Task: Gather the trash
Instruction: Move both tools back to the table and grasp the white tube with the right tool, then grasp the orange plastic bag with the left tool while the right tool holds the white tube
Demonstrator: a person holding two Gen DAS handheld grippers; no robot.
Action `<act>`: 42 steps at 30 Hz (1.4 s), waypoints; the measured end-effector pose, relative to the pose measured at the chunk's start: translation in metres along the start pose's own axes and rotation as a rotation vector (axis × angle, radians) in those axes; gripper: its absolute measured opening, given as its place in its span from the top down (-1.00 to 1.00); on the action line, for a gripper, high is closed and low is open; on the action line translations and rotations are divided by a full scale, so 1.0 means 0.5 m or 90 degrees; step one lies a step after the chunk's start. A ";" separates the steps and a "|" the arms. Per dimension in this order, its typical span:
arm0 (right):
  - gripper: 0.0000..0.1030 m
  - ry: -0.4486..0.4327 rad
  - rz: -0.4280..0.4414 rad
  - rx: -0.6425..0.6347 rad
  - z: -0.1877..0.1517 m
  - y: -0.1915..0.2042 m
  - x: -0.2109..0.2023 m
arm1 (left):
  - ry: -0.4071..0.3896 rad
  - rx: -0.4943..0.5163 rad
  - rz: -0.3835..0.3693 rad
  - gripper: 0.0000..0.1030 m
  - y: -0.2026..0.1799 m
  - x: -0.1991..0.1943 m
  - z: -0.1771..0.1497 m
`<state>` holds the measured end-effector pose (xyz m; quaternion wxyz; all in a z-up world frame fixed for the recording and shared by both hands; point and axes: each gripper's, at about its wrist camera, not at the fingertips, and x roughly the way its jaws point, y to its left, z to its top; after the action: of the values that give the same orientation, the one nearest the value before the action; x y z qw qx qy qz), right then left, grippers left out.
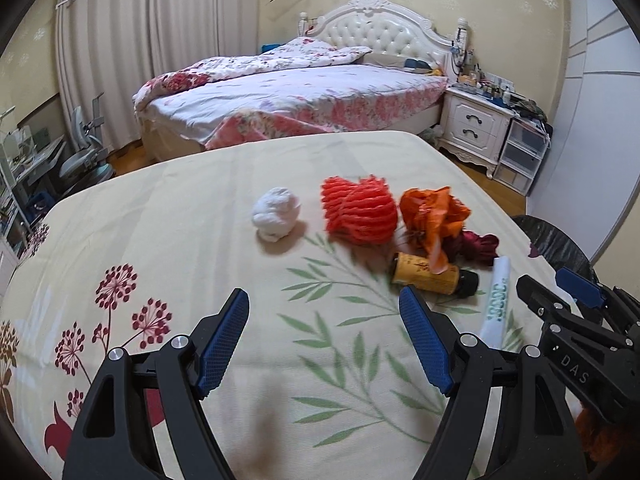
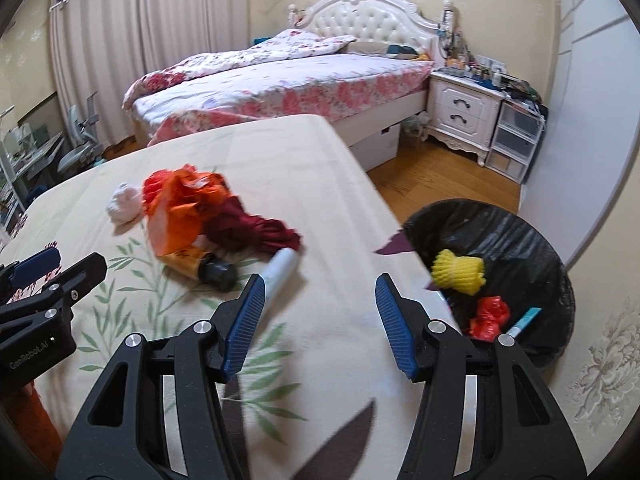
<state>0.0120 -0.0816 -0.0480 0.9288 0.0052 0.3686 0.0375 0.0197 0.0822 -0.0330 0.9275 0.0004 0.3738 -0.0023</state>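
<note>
Trash lies on a cloth-covered table [image 1: 180, 240]: a white paper wad [image 1: 276, 214], a red foam net [image 1: 360, 210], crumpled orange plastic [image 1: 434, 210], dark red wrapping [image 1: 474, 246], a yellow bottle with a black cap [image 1: 432, 278] and a white tube [image 1: 498, 300]. My left gripper [image 1: 324, 312] hovers open and empty over the cloth, short of the pile. My right gripper [image 2: 320, 294] is open and empty near the table's right edge, its left finger beside the white tube [image 2: 280, 270]. A black-lined bin [image 2: 520, 240] holds a yellow foam net [image 2: 458, 272], red plastic [image 2: 490, 314] and a small tube.
The bin stands on the floor beside the table's right edge [image 2: 384, 216]. Behind are a bed [image 1: 300, 100], a white nightstand [image 1: 476, 124] and plastic drawers [image 1: 524, 152]. A desk chair [image 1: 86, 156] stands at the far left by the curtains.
</note>
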 end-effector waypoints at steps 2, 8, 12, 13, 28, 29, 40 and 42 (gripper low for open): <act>-0.09 0.011 0.002 -0.014 -0.001 0.021 0.009 | 0.002 -0.008 0.001 -0.46 0.013 0.000 -0.003; -0.09 0.040 -0.006 -0.039 0.001 0.046 0.025 | 0.004 -0.020 -0.004 -0.46 0.030 0.006 -0.004; -0.05 0.052 -0.007 -0.045 -0.005 0.048 0.027 | 0.006 -0.021 -0.010 -0.46 0.031 0.008 -0.008; -0.02 0.054 -0.008 -0.044 -0.005 0.045 0.027 | 0.006 -0.021 -0.011 -0.46 0.031 0.008 -0.010; 0.68 0.075 0.015 -0.027 -0.010 0.005 0.035 | 0.018 -0.018 -0.018 -0.46 0.023 0.022 -0.011; 0.69 0.074 0.016 -0.027 -0.010 0.004 0.034 | 0.019 -0.018 -0.019 -0.46 0.022 0.023 -0.011; 0.78 0.055 0.014 0.004 0.004 -0.033 0.031 | 0.016 -0.009 -0.032 -0.46 -0.004 0.025 0.000; 0.78 0.051 0.014 0.008 0.010 -0.040 0.034 | 0.014 -0.006 -0.035 -0.46 -0.013 0.025 0.004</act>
<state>0.0288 -0.1002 -0.0567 0.9128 0.0133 0.4057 0.0456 0.0302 0.0756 -0.0404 0.9229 -0.0141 0.3838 -0.0262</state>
